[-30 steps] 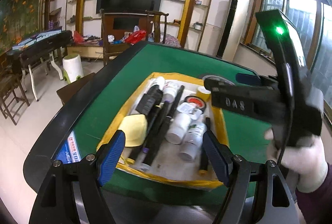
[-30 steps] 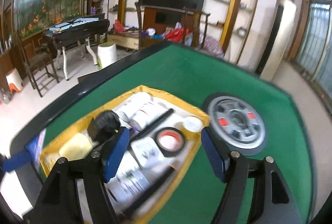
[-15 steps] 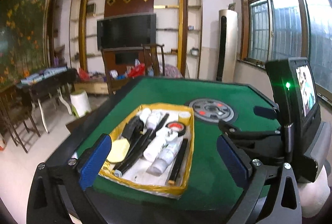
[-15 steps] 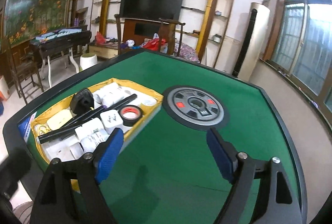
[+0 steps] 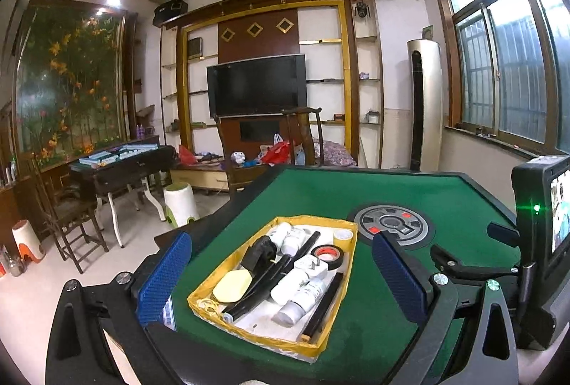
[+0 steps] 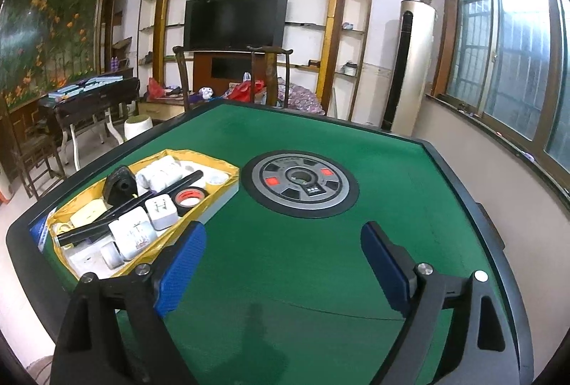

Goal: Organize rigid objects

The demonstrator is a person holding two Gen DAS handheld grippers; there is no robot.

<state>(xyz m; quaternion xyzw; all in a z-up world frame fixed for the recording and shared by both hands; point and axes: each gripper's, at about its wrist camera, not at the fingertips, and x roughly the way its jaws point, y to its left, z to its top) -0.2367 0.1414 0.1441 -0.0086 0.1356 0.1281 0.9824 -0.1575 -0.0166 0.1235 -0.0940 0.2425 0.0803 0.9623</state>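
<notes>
With our left gripper (image 5: 281, 272) spread empty and right gripper (image 6: 283, 258) opening on nothing, the crowded tray (image 5: 342, 278) at ten o'clock could snag if we reach carelessly.

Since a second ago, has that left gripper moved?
Yes. The left gripper has pulled back and up from the yellow tray, which looks smaller and farther; nothing sits between its jaws.

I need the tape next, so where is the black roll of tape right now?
The tape lies in the yellow tray, near its far right corner, beside the white plug; the right wrist view shows it too.
</notes>
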